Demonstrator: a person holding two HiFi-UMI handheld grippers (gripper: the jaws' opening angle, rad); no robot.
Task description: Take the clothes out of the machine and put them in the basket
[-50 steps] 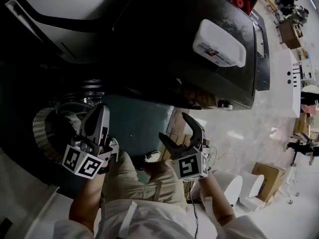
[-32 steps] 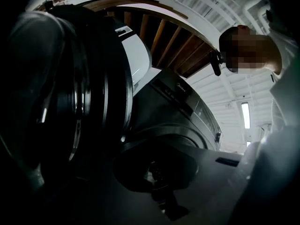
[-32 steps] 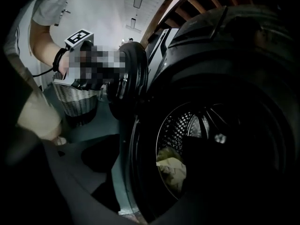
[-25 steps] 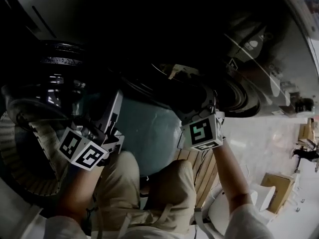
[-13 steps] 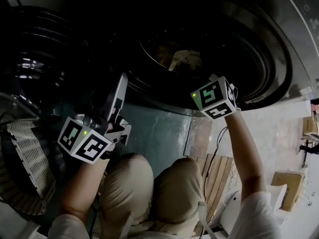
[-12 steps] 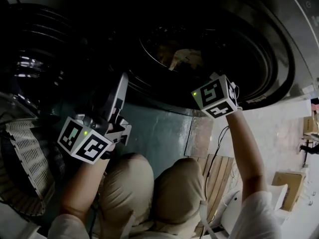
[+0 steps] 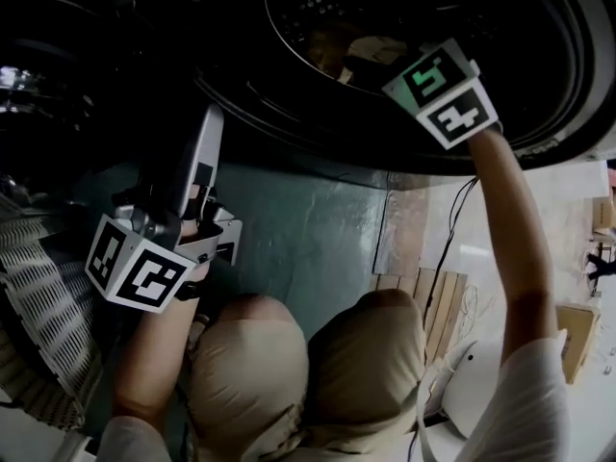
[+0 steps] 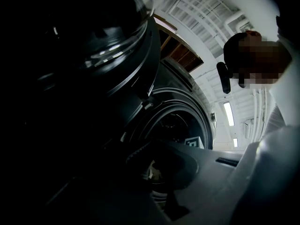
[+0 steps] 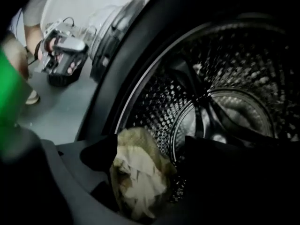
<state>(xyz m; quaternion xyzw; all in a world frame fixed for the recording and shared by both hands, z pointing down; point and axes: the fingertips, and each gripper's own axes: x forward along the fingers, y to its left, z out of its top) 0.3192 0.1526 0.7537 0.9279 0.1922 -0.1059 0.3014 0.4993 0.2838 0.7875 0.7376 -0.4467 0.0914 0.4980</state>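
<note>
The washer's drum [image 9: 220, 64] stands open, and a crumpled cream and olive cloth [image 9: 138, 177] lies at its front lip, also seen as the cloth [image 7: 361, 51] in the head view. My right gripper [image 9: 149, 150] reaches into the opening, its marker cube [image 7: 443, 89] at the rim. Its jaws are opening; the cloth shows between them, with no pad pressing on it. My left gripper [image 7: 208, 123] points up outside the machine, below the door, jaws together and empty. The white slatted basket [image 7: 38, 292] stands at the left.
The round glass door [image 8: 108, 46] hangs open to the left of the drum. The washer's teal front panel [image 7: 308, 229] stands right before the person's knees [image 7: 318, 364]. Wooden slats [image 7: 433, 306] and a cable lie on the floor at the right.
The view has closed in on the drum. My right gripper has gone from below the rim up into the opening, toward the cloth. My left gripper has sunk toward the lower left.
</note>
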